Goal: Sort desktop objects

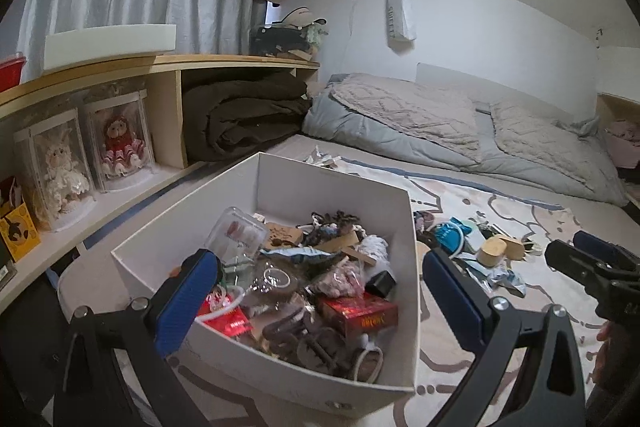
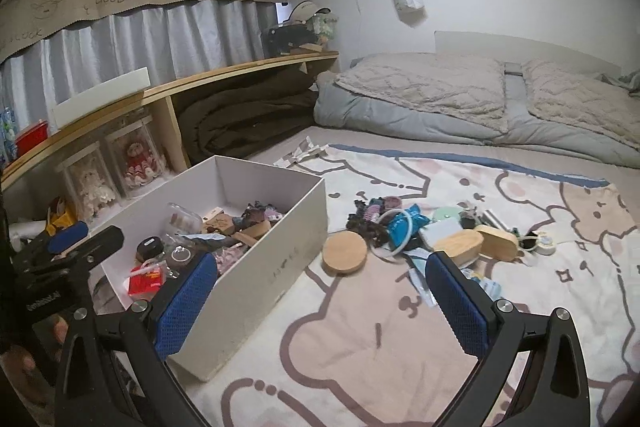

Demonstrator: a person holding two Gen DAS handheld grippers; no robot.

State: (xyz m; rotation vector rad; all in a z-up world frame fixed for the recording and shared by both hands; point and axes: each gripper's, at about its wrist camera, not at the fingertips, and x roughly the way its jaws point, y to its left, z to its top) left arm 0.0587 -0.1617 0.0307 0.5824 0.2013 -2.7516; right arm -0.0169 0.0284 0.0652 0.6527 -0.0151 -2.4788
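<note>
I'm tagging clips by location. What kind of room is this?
Most likely a bedroom: folded quilts lie at the far end of a bed, a cartoon blanket covers it, and a curtain hangs over a shelf.

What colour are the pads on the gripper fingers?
Blue, on black frames; the pads show best in the right wrist view.
</note>
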